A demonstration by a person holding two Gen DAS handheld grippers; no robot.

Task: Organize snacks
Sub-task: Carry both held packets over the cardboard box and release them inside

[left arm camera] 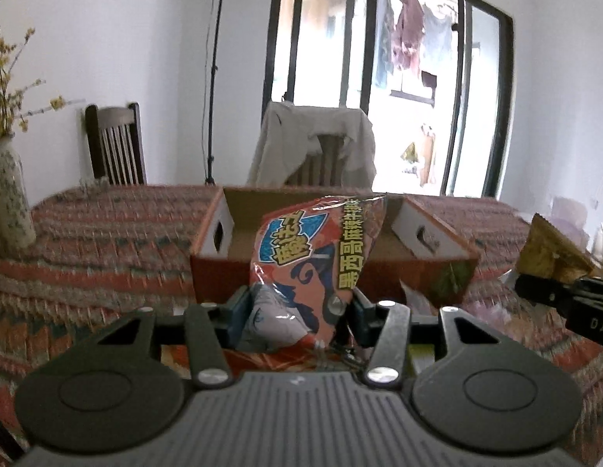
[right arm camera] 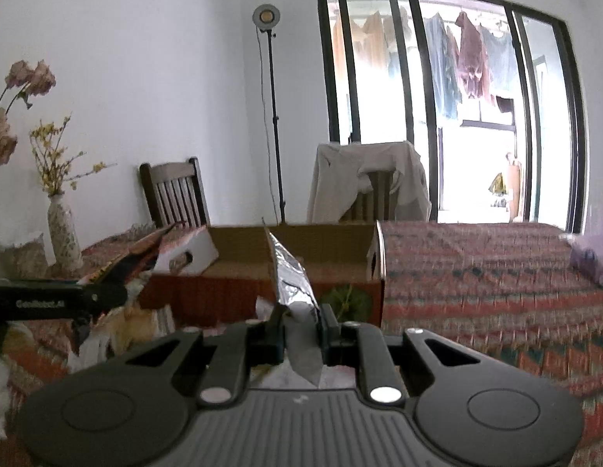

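The left gripper [left arm camera: 299, 313] is clamped on a puffy orange snack bag [left arm camera: 313, 257], held up just in front of the cardboard box [left arm camera: 418, 272]. The right gripper [right arm camera: 299, 329] pinches a thin silver packet [right arm camera: 291, 284], seen edge-on, on the near side of the same box. This looks like the carrying step. Next, each bag should go forward over the box's near wall, then be let go. The box sits on a striped tablecloth [right arm camera: 476, 272].

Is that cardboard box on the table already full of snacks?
No: in the left wrist view the cardboard box shows a bare brown floor, and the orange snack bag is outside it, between the left gripper's fingers.
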